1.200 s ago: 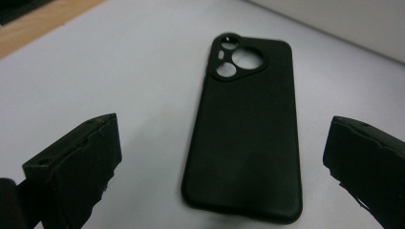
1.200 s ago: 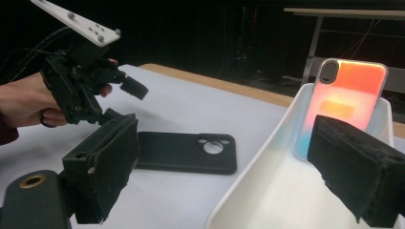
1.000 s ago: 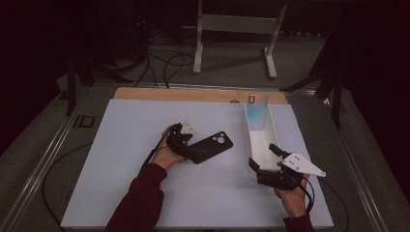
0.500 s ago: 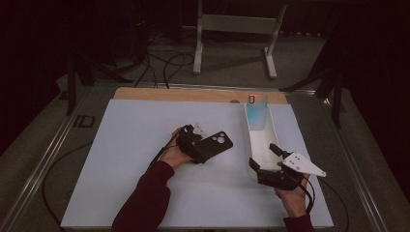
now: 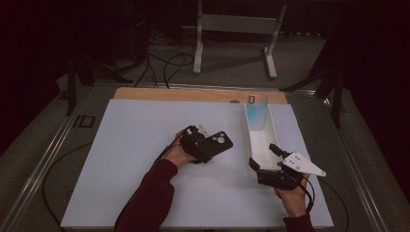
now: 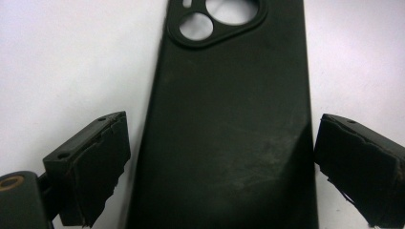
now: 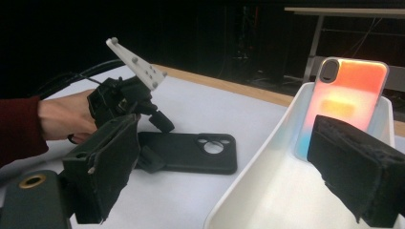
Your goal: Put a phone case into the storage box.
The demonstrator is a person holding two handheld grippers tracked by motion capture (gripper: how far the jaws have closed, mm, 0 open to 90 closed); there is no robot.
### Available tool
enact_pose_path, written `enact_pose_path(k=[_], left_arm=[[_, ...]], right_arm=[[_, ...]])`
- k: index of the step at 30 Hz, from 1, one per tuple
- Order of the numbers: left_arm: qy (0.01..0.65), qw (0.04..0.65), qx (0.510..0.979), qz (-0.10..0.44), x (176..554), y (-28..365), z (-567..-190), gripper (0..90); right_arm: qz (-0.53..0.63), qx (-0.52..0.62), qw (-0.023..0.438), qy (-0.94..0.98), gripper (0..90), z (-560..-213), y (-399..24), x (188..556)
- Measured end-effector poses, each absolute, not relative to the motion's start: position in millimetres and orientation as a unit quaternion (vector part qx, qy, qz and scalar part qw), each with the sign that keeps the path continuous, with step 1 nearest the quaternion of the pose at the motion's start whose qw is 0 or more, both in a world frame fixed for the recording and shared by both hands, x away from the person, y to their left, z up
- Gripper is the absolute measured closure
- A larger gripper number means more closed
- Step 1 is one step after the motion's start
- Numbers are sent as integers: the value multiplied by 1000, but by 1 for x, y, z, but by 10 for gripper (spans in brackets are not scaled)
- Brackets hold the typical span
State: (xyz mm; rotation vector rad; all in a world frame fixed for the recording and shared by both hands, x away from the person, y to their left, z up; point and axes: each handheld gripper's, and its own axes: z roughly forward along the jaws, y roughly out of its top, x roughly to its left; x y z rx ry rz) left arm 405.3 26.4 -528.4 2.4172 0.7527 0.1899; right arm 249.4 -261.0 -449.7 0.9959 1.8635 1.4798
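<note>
Left gripper view | left gripper [image 6: 215, 176] fingers [image 6: 90, 167] just closing a little, apart around black phone case [image 6: 229, 133], not squeezing yet | moved nearer white tray [image 5: 261, 140] | right gripper [image 5: 265, 155] fingers open at tray end | grab comes next

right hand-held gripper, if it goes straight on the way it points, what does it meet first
Probably the colourful phone propped at the far end of the white tray. The right hand-held gripper looks along the tray toward it. Its right jaw stands over the tray and might catch the tray wall first; depth is unclear.

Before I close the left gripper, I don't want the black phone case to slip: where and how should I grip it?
Grip the black phone case across its long edges at the plain end, away from the camera cutout. It lies flat on the white mat, and the left gripper already straddles it there, jaws open.
</note>
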Motion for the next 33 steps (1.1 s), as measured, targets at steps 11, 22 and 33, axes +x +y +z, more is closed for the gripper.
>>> enact_pose_path(k=[11,22,33], left_arm=[[277,285,914,78,405,23,-528,75],[272,259,924,70,405,18,-522,145],[280,259,922,72,405,23,-518,160]], right_arm=[[552,369,276,695,102,-450,-258,249],[553,369,275,695,102,-450,-259,250],[553,373,276,692,102,-449,-262,250]])
